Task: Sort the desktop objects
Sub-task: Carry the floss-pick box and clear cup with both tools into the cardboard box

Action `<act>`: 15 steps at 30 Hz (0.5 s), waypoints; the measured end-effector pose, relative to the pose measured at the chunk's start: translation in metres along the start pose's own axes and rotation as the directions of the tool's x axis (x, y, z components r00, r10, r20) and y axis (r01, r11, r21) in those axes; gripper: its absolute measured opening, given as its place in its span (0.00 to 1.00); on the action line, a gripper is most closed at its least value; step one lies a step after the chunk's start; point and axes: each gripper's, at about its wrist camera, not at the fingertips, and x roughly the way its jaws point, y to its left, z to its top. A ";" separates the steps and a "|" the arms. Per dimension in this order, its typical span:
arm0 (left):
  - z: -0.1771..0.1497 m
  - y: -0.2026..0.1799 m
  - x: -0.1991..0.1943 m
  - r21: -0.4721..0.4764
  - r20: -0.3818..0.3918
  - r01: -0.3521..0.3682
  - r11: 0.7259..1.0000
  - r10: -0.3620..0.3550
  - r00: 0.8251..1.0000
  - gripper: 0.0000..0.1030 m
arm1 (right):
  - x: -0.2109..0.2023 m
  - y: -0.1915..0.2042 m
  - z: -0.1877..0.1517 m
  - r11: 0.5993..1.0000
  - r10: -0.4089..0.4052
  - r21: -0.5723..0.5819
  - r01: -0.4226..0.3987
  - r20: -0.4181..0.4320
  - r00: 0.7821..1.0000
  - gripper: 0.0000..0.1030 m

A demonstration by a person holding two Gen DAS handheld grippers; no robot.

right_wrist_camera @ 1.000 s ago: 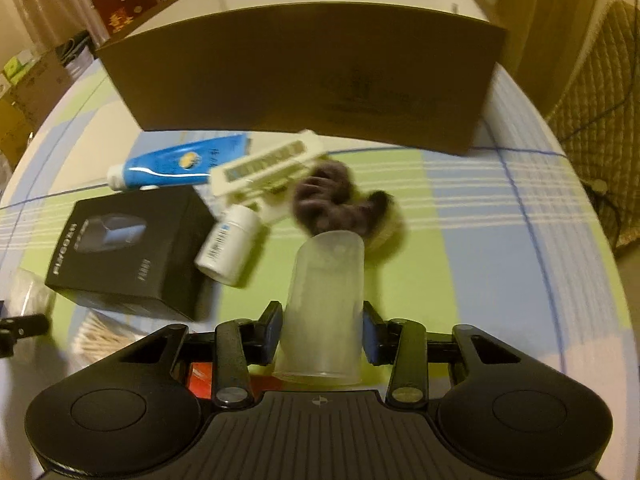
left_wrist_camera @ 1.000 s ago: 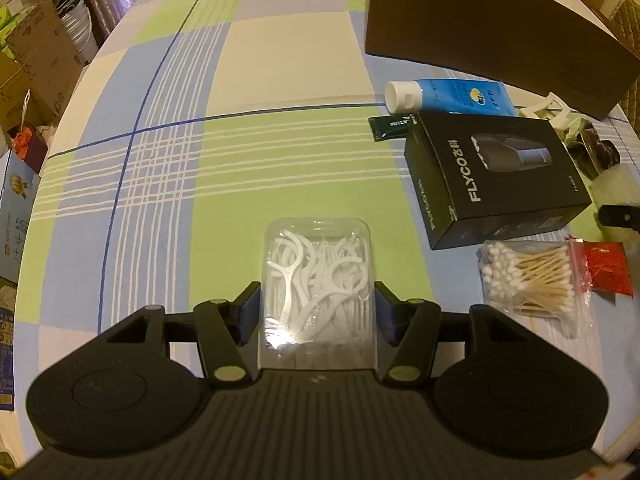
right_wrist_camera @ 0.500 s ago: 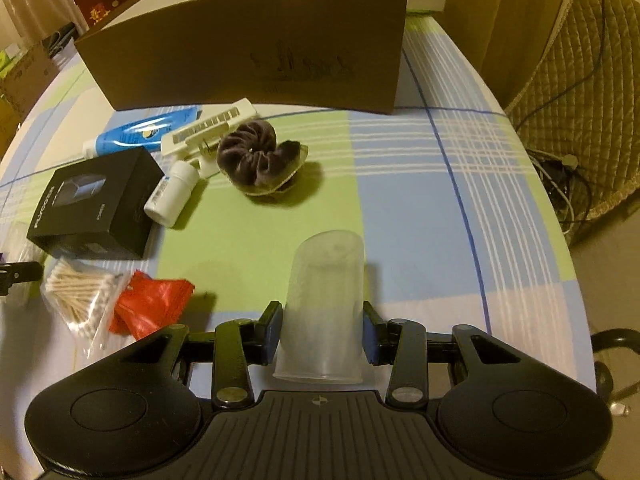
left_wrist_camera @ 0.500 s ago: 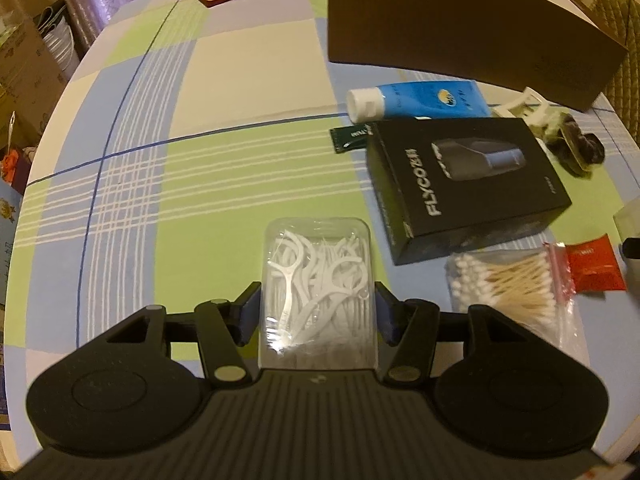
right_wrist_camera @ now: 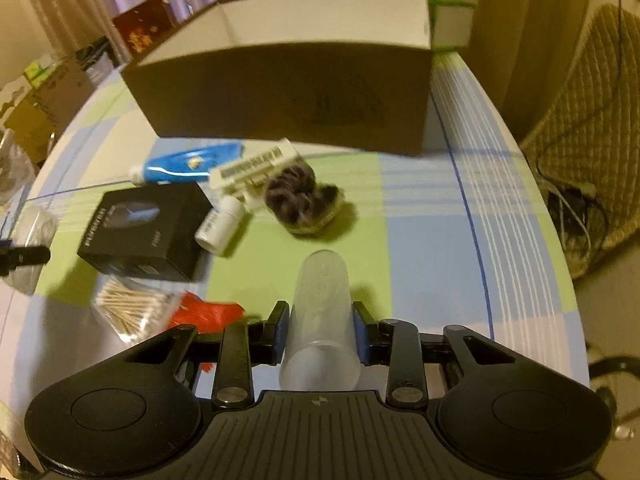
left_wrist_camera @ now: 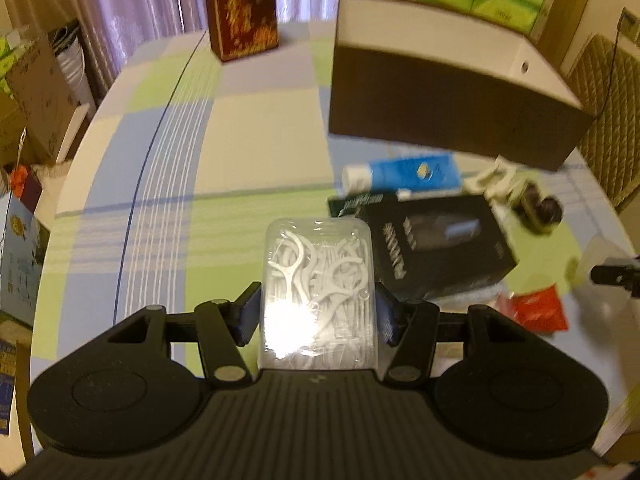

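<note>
The left gripper (left_wrist_camera: 318, 312) pinches a floss case (left_wrist_camera: 318, 280) and the right gripper (right_wrist_camera: 320, 332) a clear cup (right_wrist_camera: 322, 316), long axes pointing ahead at the open box (right_wrist_camera: 288, 92) beyond the clutter, the right one seemingly nearer.

Blurry bits and cut-offs

Lettering on the black box (left_wrist_camera: 436, 244) is smeared unreadable; the right gripper (left_wrist_camera: 616, 274) is chopped by the left view's edge.

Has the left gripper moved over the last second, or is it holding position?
Yes. Shut on the floss pick box, the left gripper has tilted up: the brown cardboard box and red tin sit lower in its view.
</note>
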 end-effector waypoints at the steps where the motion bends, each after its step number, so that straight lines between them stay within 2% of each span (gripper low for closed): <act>1: 0.003 -0.001 -0.002 -0.001 0.010 0.008 1.000 -0.008 1.000 0.51 | -0.001 0.000 0.001 1.000 0.005 -0.004 -0.005 0.004 1.000 0.29; 15: 0.056 -0.048 -0.008 0.054 0.095 0.132 0.990 -0.137 0.986 0.51 | -0.029 -0.003 0.046 0.997 0.049 -0.064 -0.041 0.134 0.990 0.29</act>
